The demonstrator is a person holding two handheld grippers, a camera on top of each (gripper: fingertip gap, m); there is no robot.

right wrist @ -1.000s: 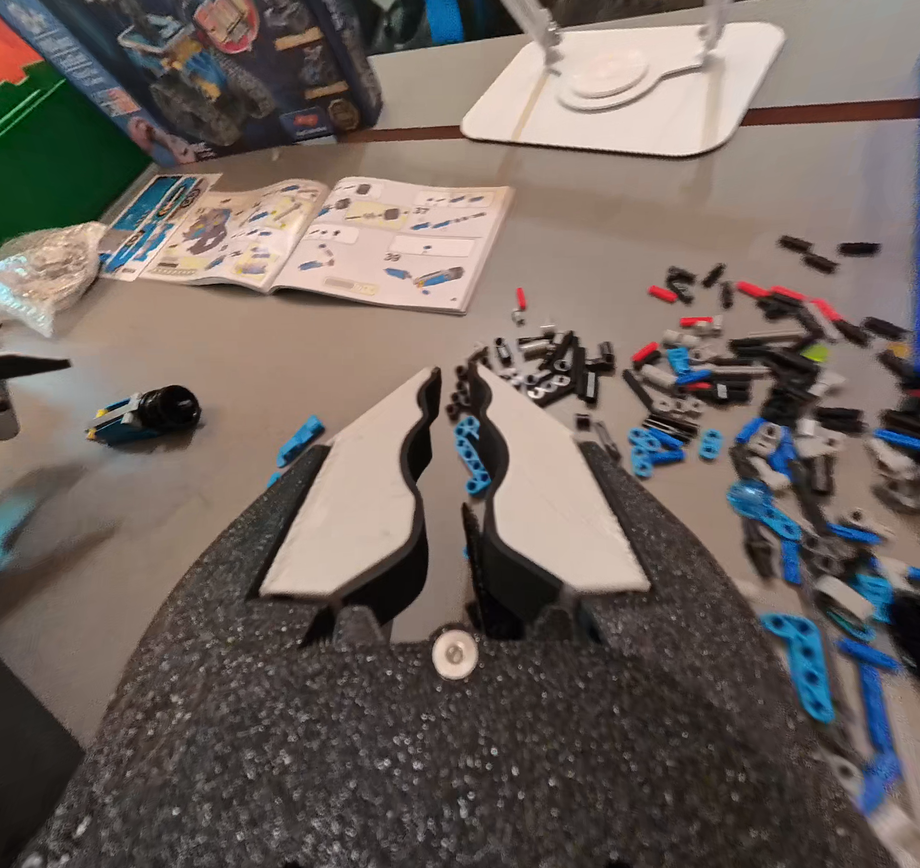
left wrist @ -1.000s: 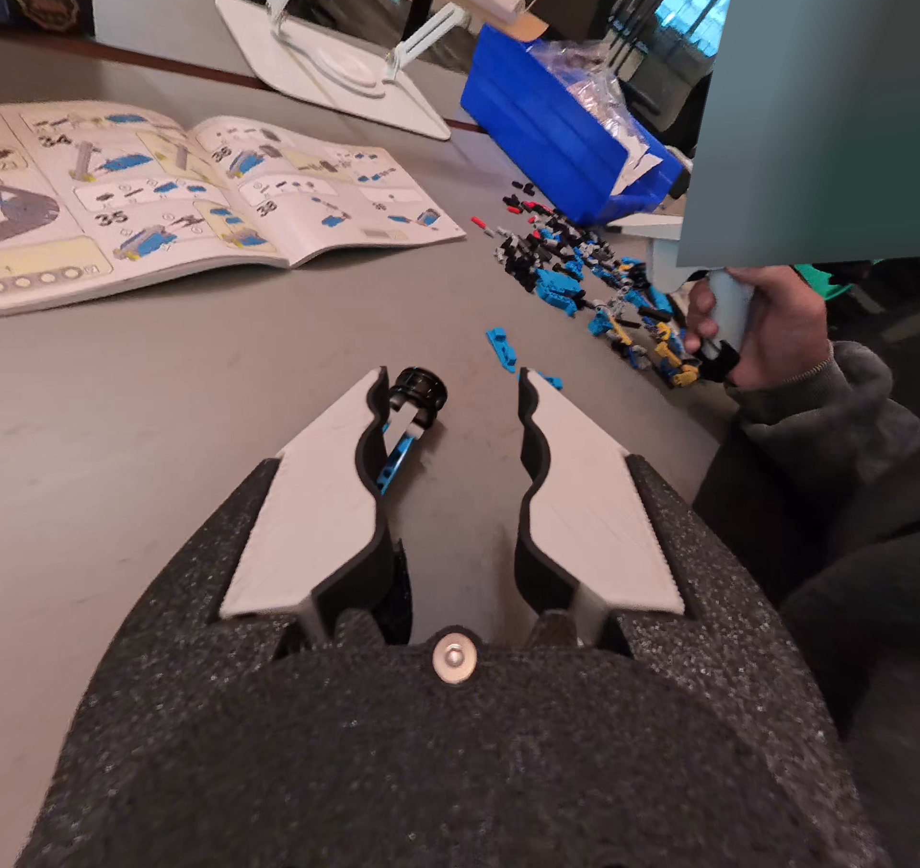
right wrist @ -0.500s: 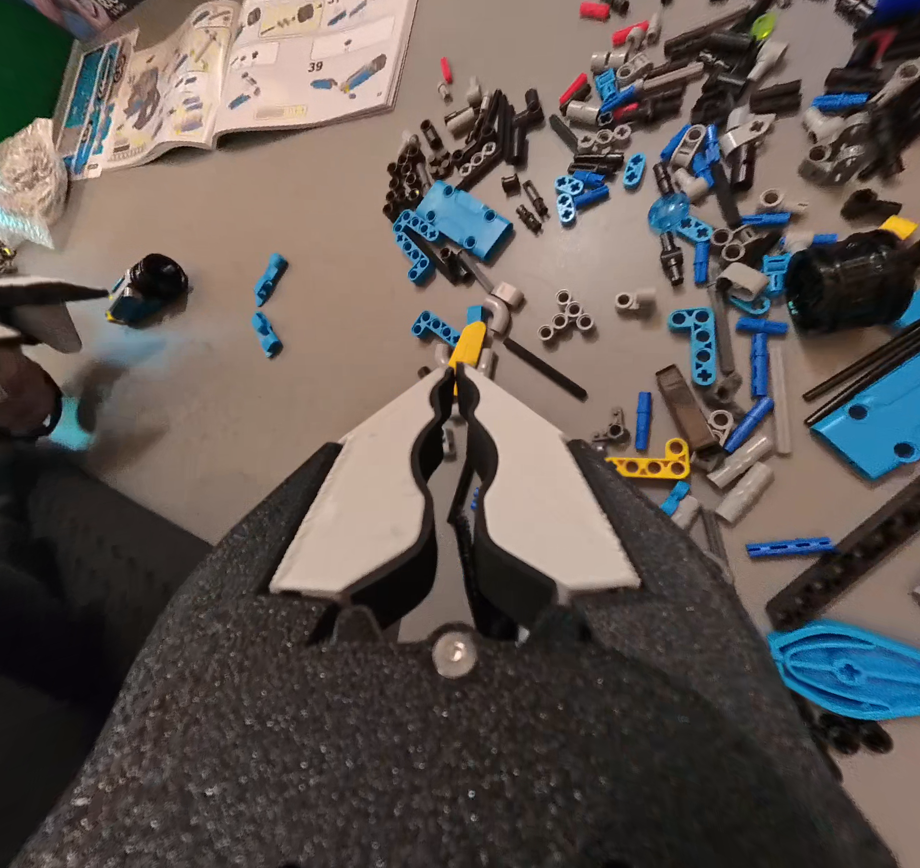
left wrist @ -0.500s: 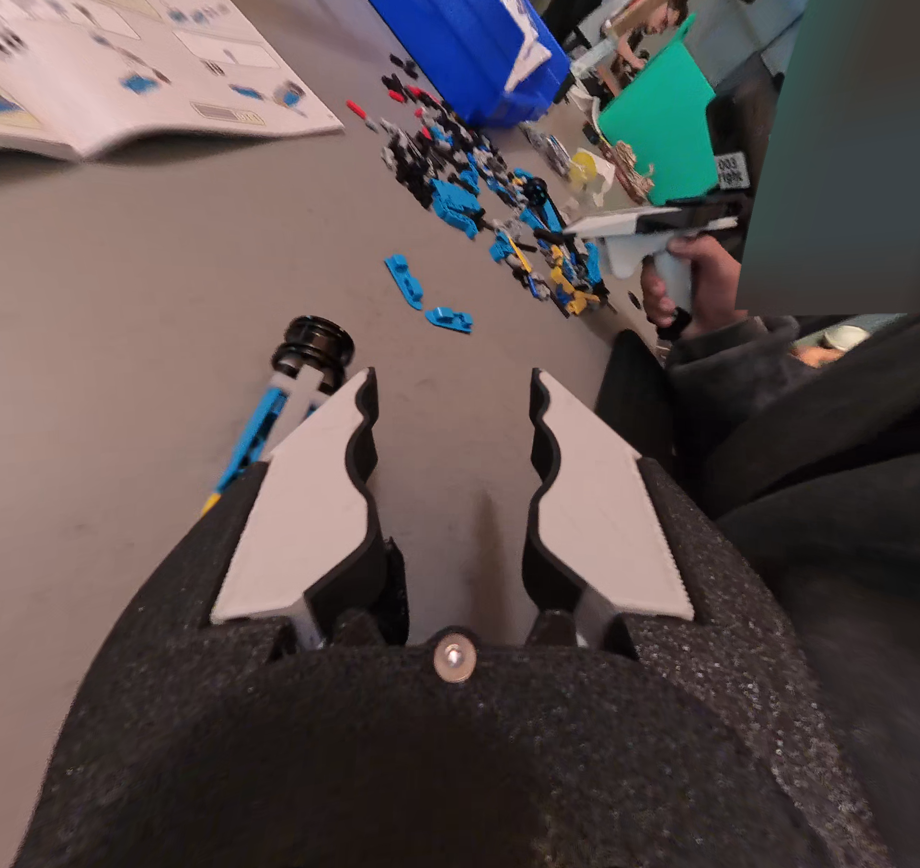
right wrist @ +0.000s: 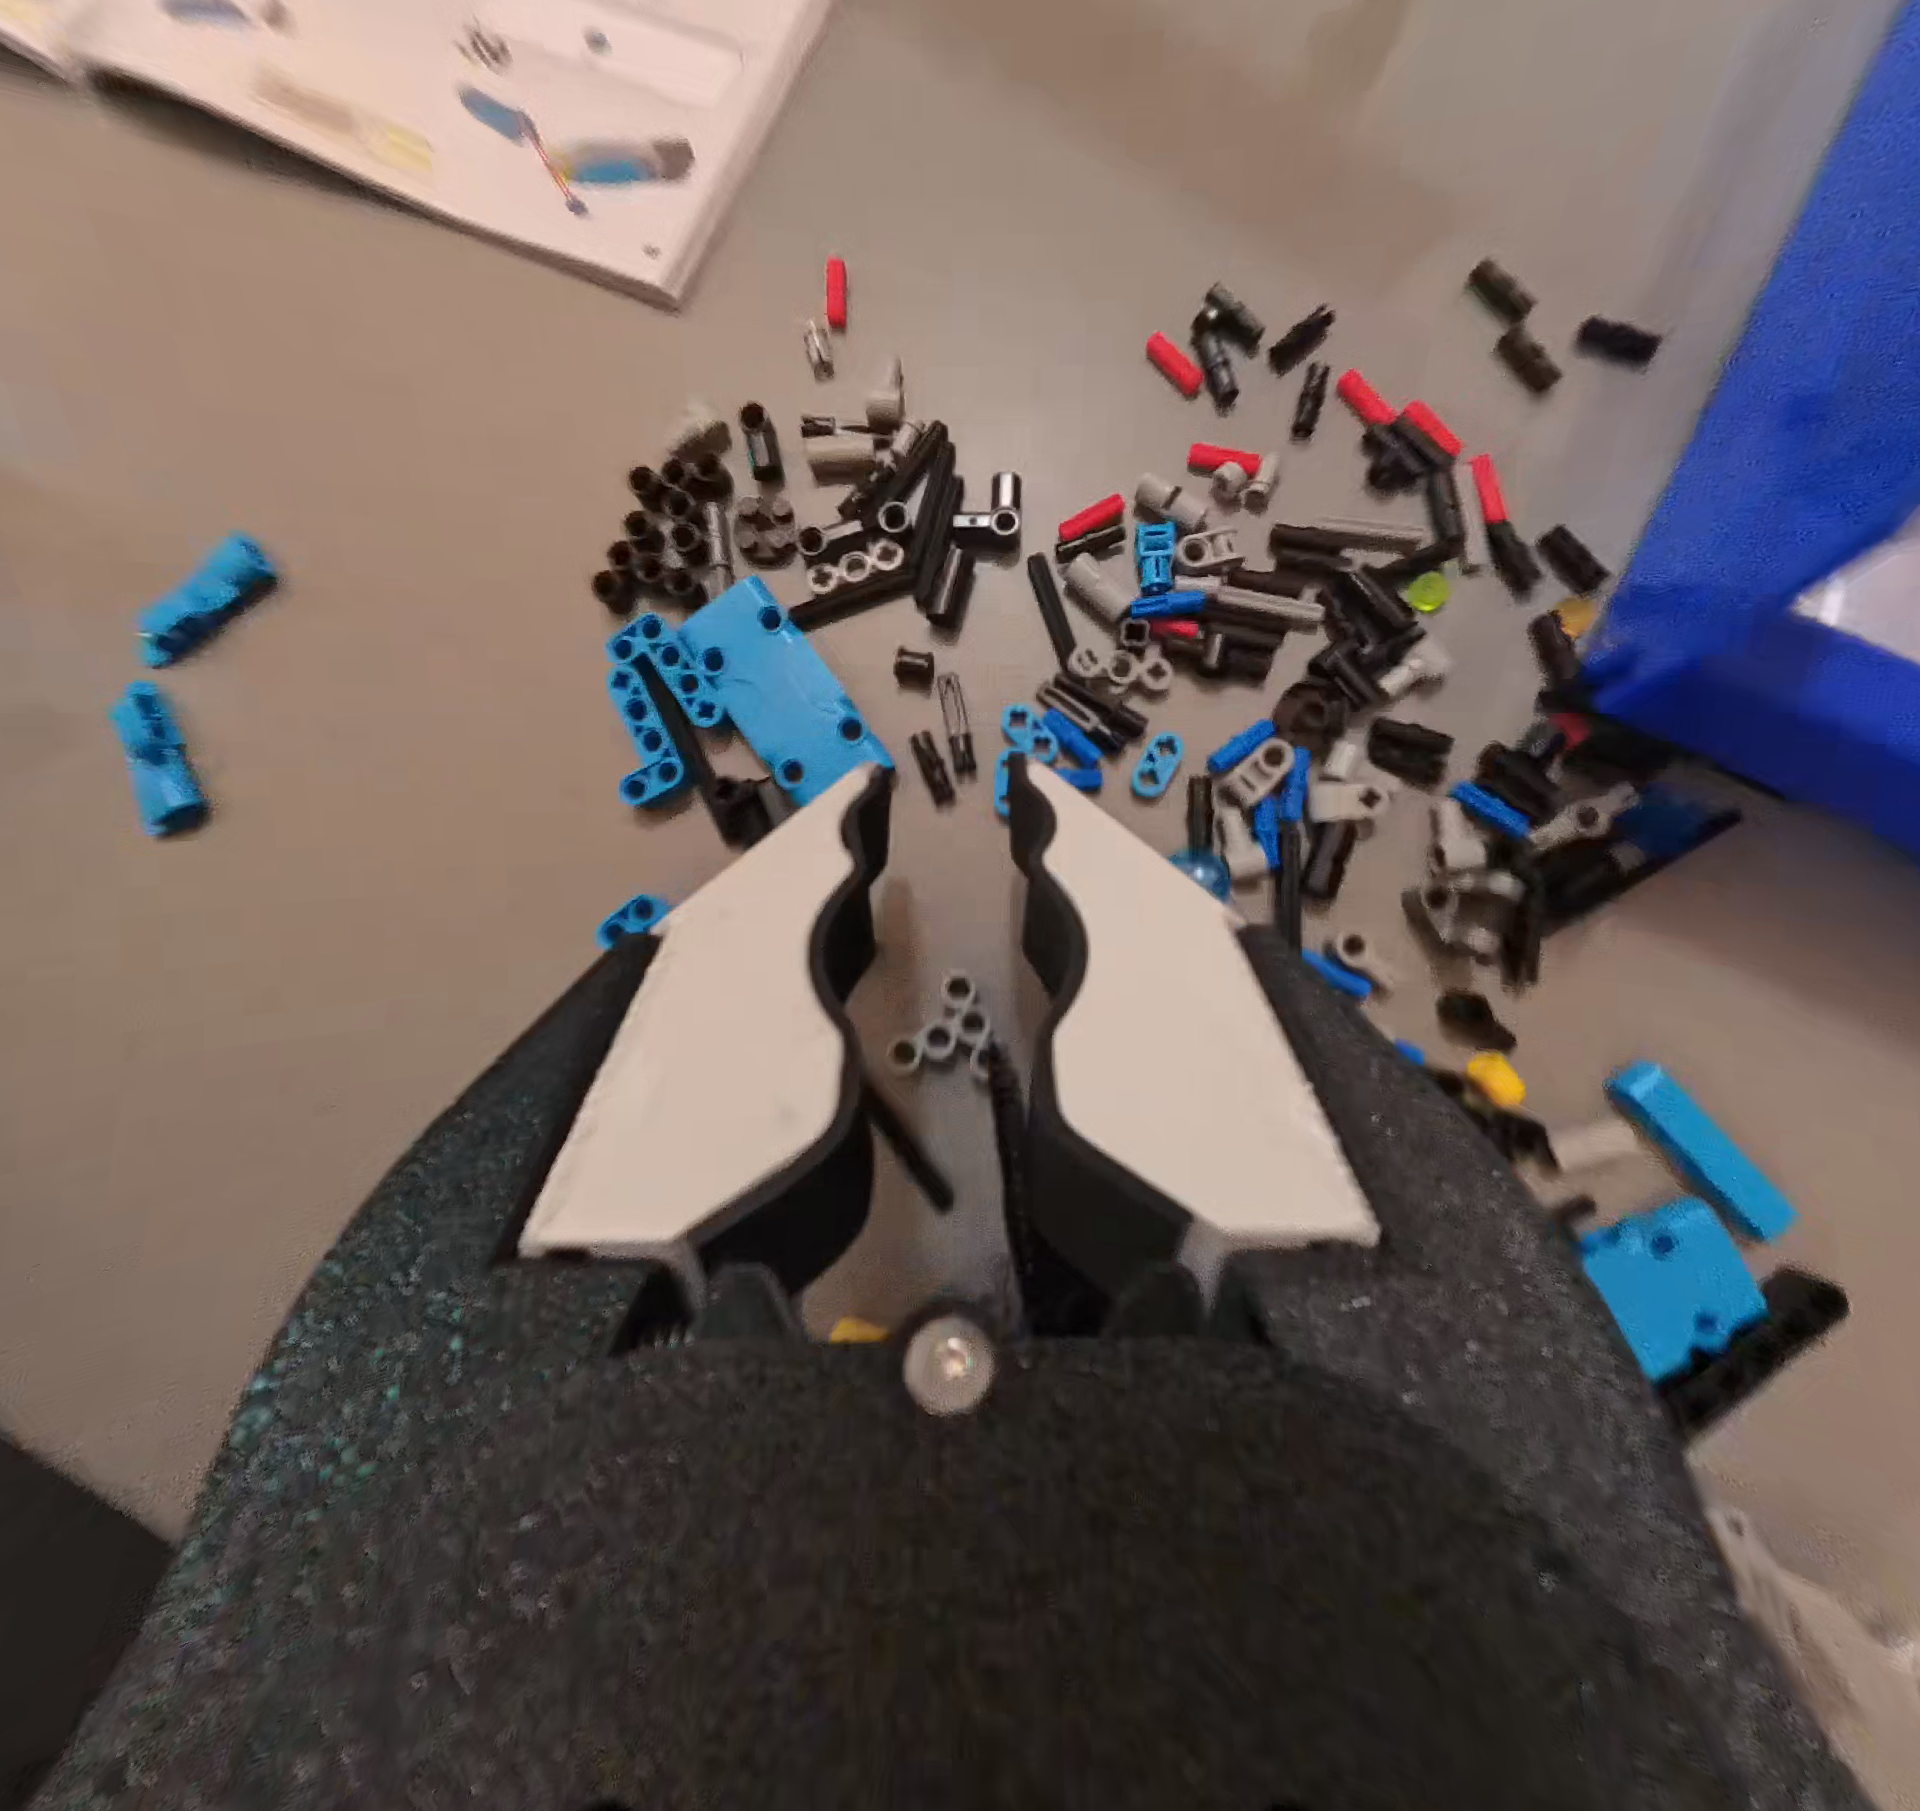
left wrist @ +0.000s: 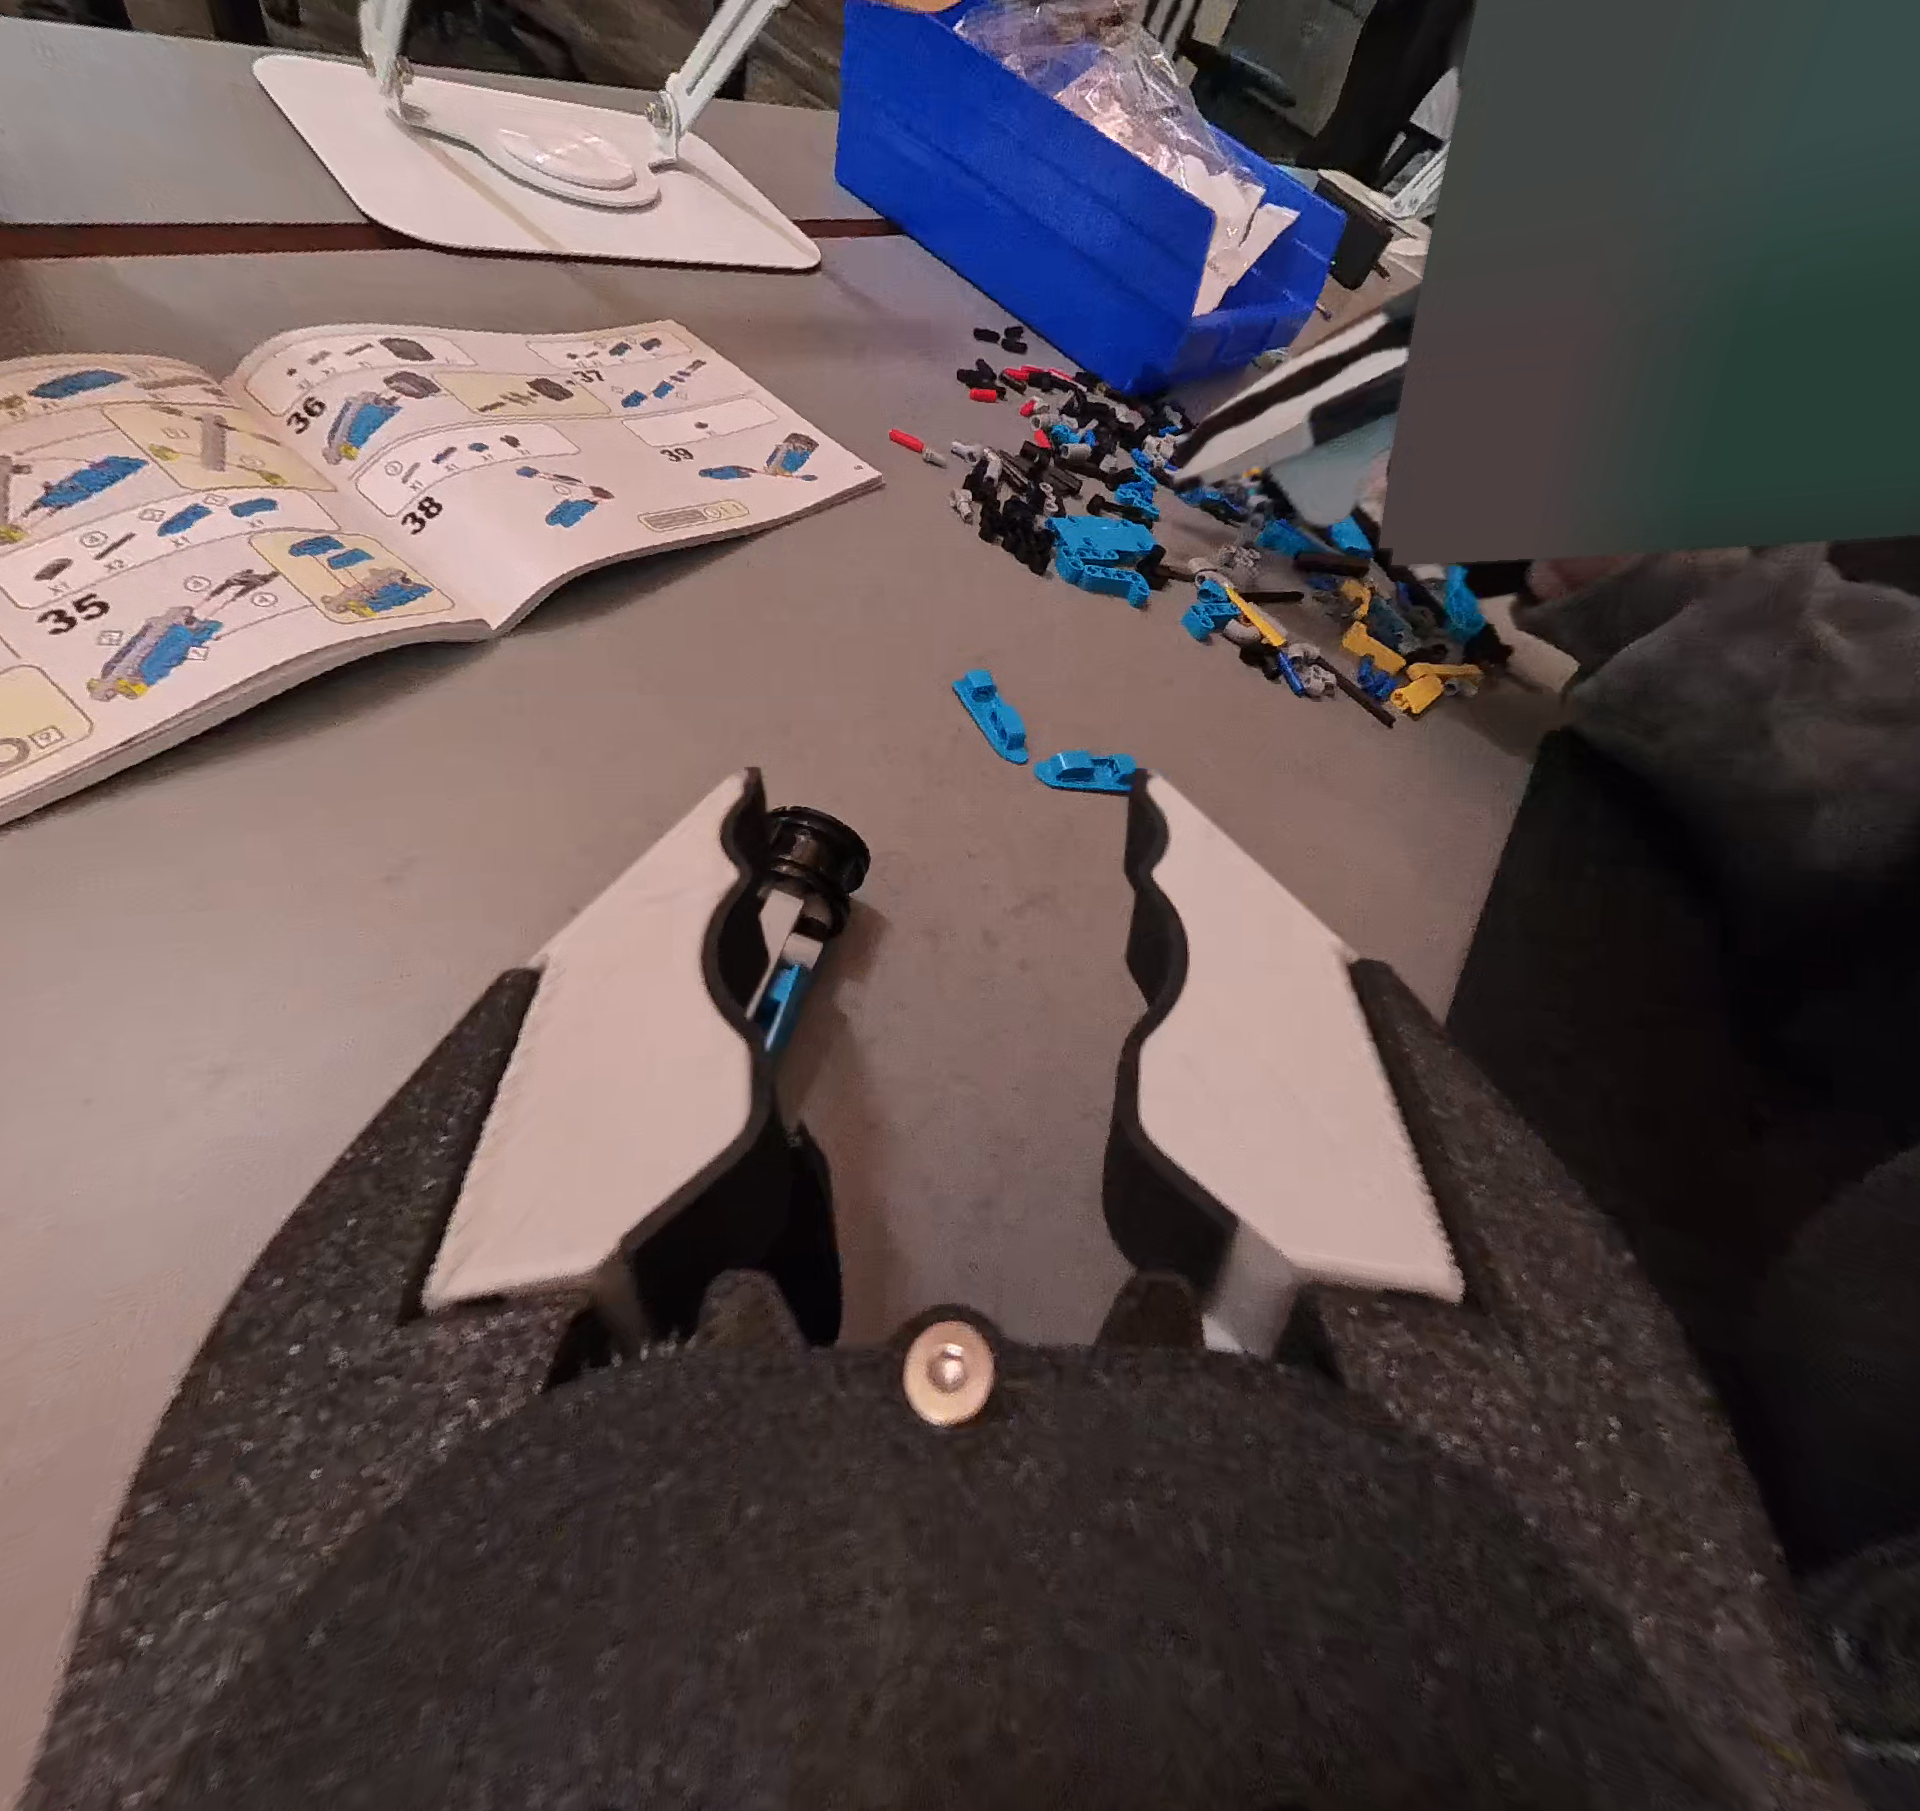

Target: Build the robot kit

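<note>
Our left gripper (left wrist: 940,790), jaws wide apart, sits lower centre around a small wheel assembly (left wrist: 805,894); our right gripper (right wrist: 948,779), jaws slightly parted and empty, hovers over loose bricks (right wrist: 1226,608).

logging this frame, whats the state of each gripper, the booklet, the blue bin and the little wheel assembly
left gripper: open, empty
right gripper: slightly open over the loose parts, holding nothing
wheel assembly: lying on the table against the left gripper's left finger
instruction booklet: open, flat
blue bin: holding plastic bags
</note>
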